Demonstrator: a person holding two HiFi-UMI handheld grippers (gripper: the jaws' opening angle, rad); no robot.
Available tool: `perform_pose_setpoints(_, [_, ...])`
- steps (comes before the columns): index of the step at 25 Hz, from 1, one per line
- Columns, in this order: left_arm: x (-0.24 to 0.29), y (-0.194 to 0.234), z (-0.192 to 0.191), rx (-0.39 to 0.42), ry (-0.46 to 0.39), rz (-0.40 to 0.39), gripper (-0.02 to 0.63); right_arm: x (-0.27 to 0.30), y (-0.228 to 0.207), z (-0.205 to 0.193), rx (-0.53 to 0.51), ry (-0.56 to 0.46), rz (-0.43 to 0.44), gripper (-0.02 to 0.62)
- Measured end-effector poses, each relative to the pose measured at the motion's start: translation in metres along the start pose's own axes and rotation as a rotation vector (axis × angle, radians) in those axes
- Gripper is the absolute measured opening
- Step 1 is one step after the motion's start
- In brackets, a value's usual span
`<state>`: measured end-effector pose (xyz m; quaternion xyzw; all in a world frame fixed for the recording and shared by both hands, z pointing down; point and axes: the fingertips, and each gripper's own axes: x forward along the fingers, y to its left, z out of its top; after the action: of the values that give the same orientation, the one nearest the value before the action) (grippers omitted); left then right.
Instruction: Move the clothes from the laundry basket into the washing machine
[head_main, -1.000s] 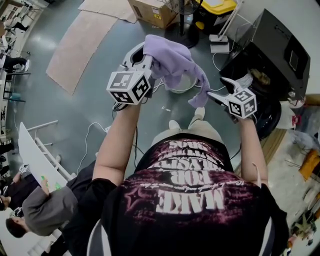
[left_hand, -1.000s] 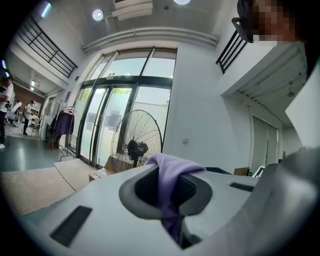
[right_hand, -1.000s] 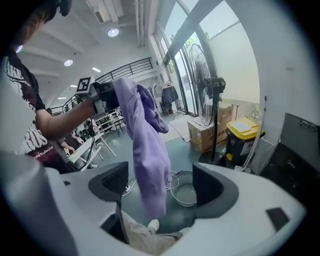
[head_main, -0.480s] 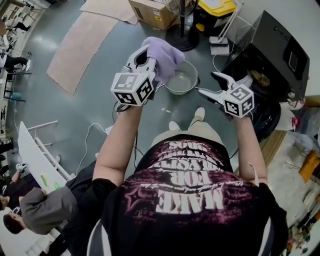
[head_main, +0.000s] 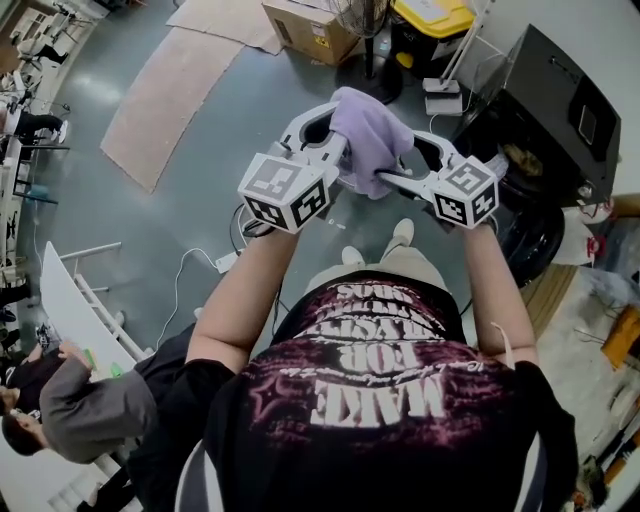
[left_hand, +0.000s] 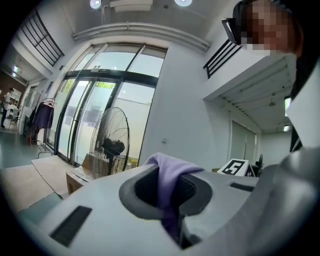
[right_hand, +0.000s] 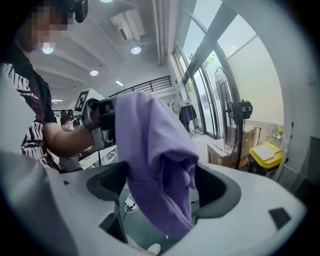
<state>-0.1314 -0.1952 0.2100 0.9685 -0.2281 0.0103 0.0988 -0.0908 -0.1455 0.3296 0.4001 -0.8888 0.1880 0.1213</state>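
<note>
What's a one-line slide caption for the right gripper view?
Right gripper, jaws just opened wider, straddles the purple garment that hangs from the shut left gripper.

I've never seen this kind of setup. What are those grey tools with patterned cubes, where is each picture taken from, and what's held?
No robot: a person holds a gripper in each hand; the marker cubes are part of them. The head view looks down from the person's head; each gripper view looks along that tool's own jaws. The left gripper is shut on a purple garment. The right gripper, its jaws having just opened wider, has the garment hanging between them. On the grey floor stand a cardboard box, a yellow-lidded bin and, at right, the dark washing machine.
</note>
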Motion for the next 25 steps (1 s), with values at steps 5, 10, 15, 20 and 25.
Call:
perform_pose_setpoints(5, [0.007, -0.044, 0.003, -0.013, 0.015, -0.149, 0.014, -0.002, -0.001, 0.004, 0.016, -0.035, -0.018, 0.46])
perform_pose_setpoints(10, [0.012, -0.079, 0.004, -0.04, 0.047, -0.301, 0.014, -0.007, 0.008, 0.006, 0.024, -0.084, -0.007, 0.465])
perform_pose_setpoints(15, [0.013, -0.112, 0.007, -0.145, 0.042, -0.49, 0.014, -0.009, 0.026, 0.015, 0.018, -0.179, 0.036, 0.465])
perform_pose_setpoints(20, [0.009, -0.13, 0.009, -0.175, 0.05, -0.627, 0.013, -0.012, 0.048, 0.021, -0.016, -0.25, 0.093, 0.367])
perform_pose_setpoints(25, [0.003, -0.143, 0.007, -0.157, 0.072, -0.721, 0.014, -0.021, 0.063, 0.021, -0.05, -0.274, 0.097, 0.179])
